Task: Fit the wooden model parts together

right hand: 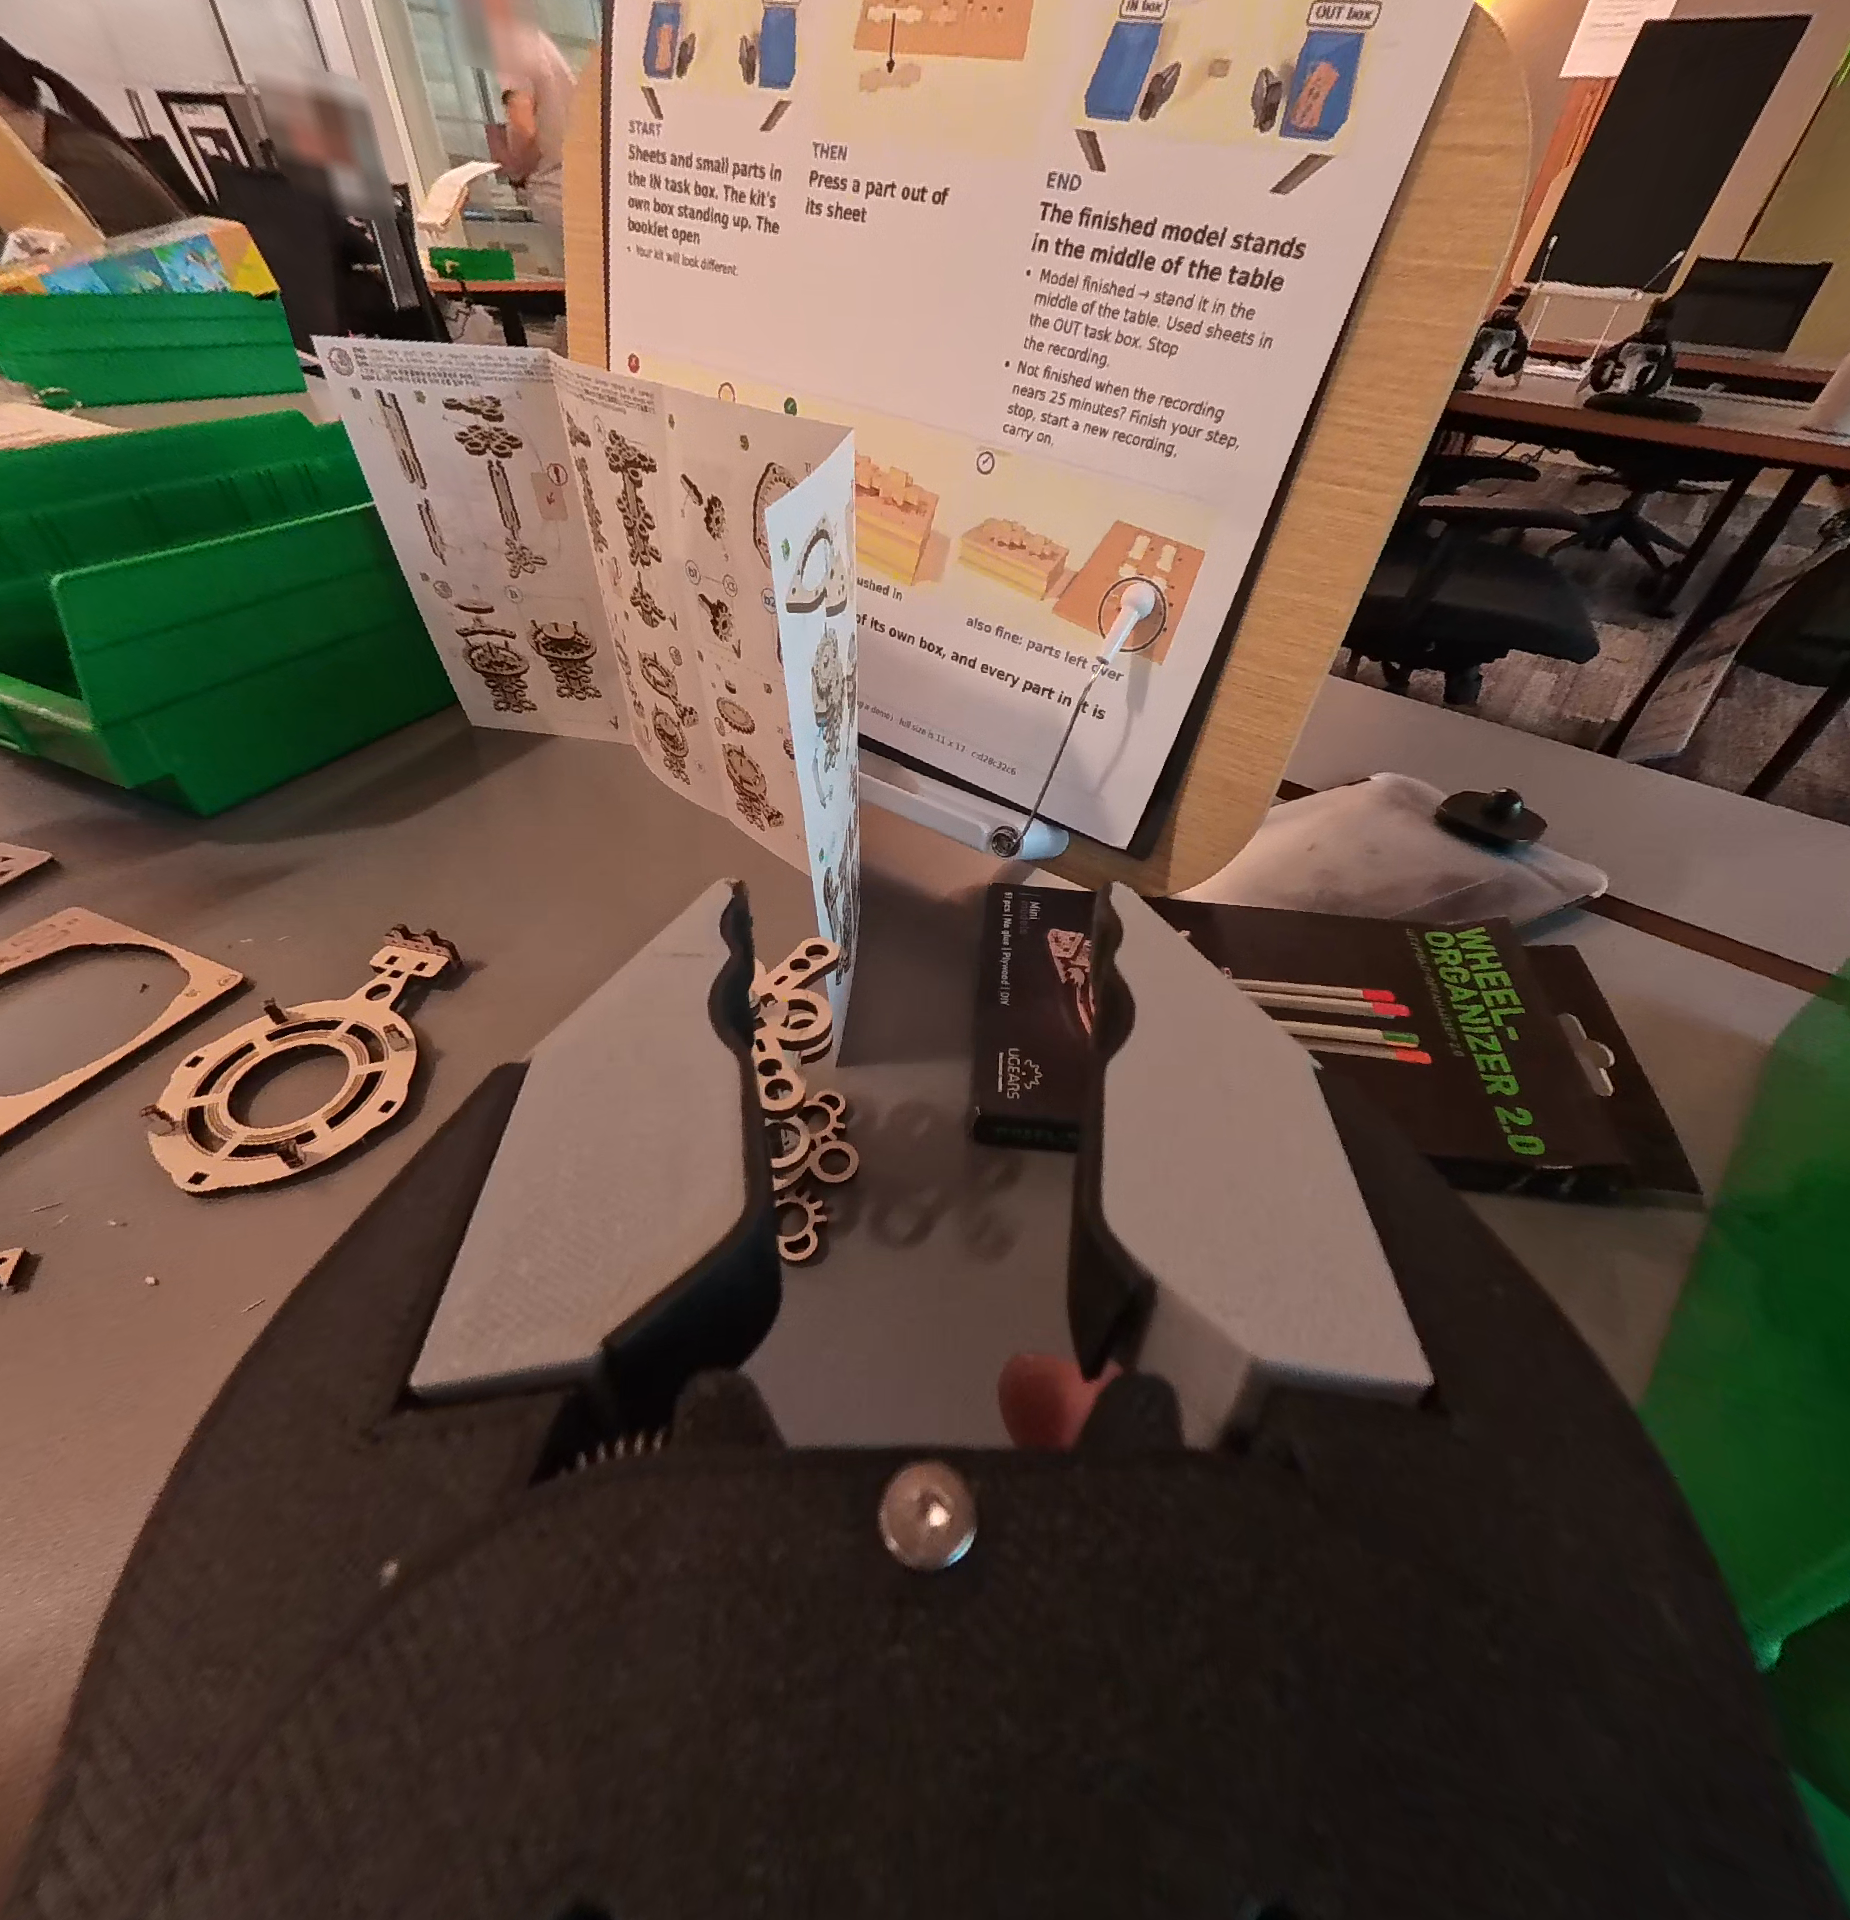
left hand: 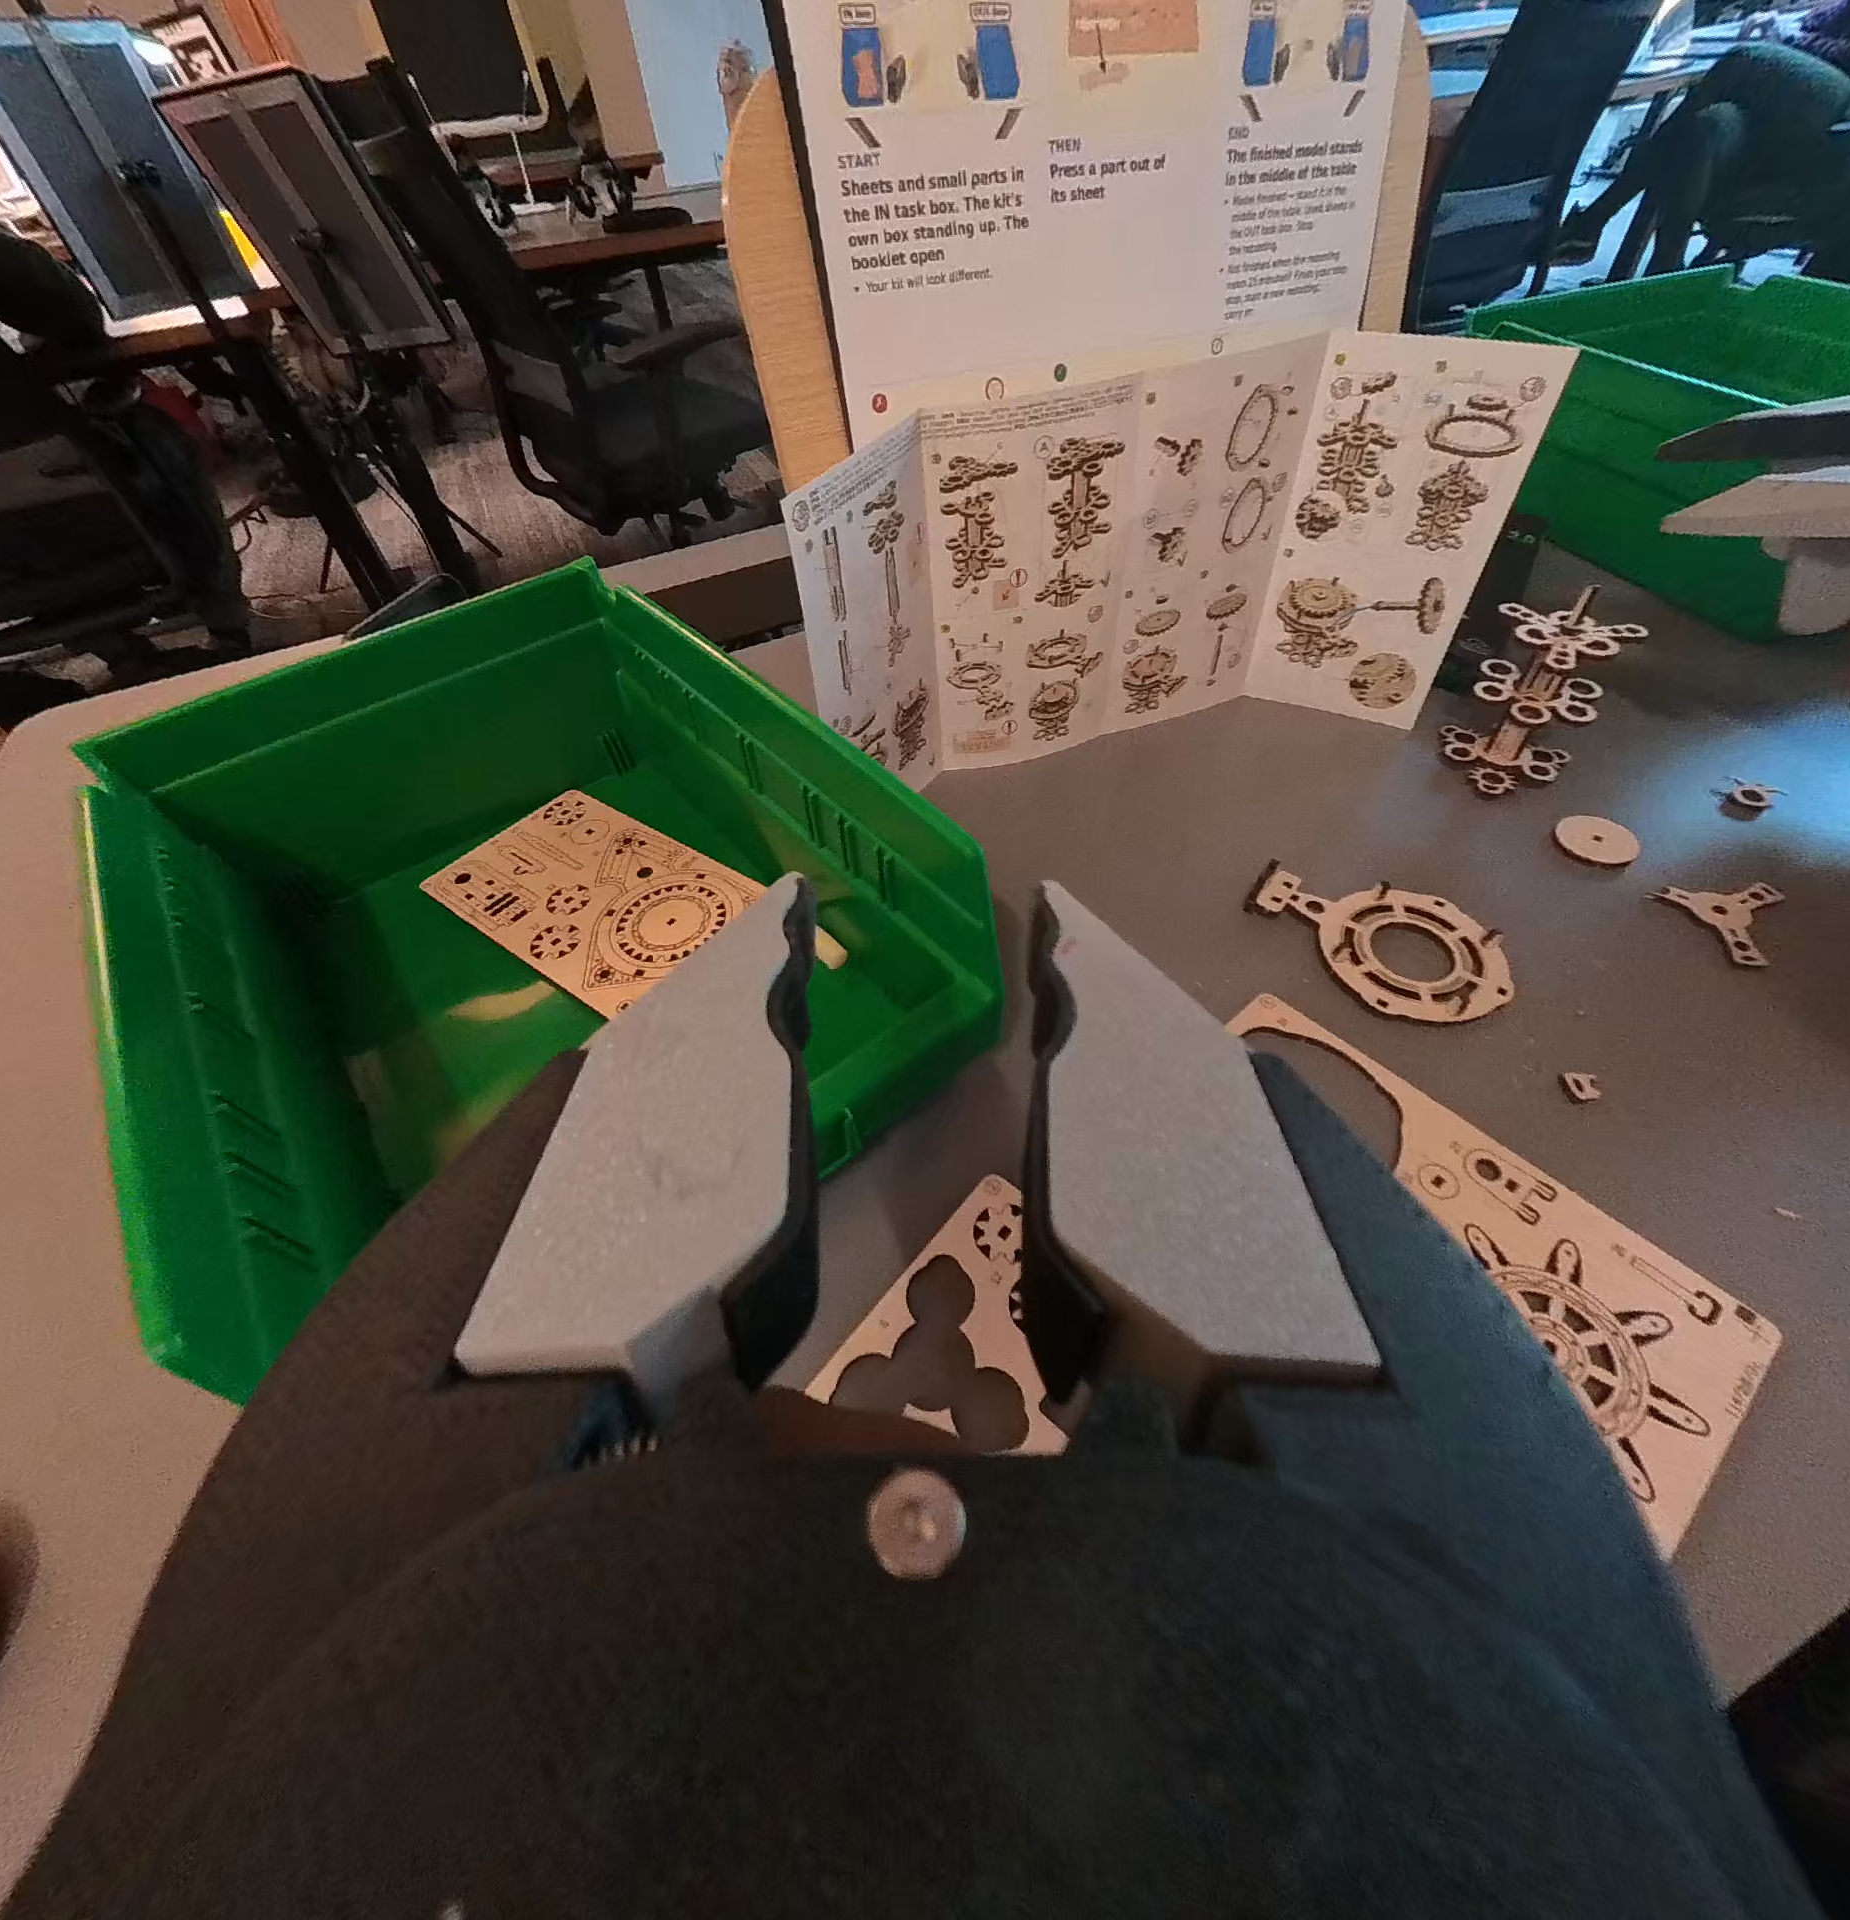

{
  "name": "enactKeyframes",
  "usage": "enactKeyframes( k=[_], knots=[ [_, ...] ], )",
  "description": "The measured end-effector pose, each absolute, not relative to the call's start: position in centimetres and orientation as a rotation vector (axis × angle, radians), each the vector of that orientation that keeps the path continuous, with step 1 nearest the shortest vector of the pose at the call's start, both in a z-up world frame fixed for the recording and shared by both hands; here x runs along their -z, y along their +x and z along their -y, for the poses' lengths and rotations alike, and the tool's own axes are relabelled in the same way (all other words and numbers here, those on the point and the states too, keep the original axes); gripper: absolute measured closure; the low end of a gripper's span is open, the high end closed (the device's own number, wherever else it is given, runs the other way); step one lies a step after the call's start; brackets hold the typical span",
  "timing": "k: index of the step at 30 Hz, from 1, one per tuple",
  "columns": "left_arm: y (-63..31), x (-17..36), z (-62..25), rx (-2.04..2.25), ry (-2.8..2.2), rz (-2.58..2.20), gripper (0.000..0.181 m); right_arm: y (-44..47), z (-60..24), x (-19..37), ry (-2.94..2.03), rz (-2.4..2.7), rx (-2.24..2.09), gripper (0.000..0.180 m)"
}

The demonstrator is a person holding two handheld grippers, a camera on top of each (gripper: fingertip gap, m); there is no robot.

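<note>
Standing between the spread, empty jaws of both grippers: folded booklet (right hand: 609, 582), green bin (left hand: 277, 935), wooden tower (right hand: 796, 1091).

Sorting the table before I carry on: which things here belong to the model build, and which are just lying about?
For the build:
ringed column
ring frame
three-armed piece
small disc
wheel sheet
sheet in the bin
booklet

Lying about:
black box
instruction board
grey pouch

The right gripper (right hand: 921, 935) hangs over the grey table (right hand: 588, 831), its jaws apart and empty. A ringed wooden assembly (right hand: 796, 1101) lies between them, close to the left finger. A round wooden frame (right hand: 287, 1081) rests further left, a folded instruction booklet (right hand: 588, 540) standing behind.
</note>
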State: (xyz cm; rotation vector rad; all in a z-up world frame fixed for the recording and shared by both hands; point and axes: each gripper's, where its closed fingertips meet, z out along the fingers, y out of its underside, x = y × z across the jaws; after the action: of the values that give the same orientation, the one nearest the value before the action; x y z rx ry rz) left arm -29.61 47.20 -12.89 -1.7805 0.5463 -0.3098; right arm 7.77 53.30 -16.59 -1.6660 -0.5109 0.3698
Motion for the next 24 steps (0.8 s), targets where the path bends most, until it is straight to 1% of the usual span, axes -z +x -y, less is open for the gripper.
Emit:
enactKeyframes(
  k=[24],
  knots=[
    [-30.11,12.72,-47.15,0.296,-1.778,-0.538,0.144,7.55,-53.23,16.55,-1.665,0.517,-0.368,0.118]
  ],
)
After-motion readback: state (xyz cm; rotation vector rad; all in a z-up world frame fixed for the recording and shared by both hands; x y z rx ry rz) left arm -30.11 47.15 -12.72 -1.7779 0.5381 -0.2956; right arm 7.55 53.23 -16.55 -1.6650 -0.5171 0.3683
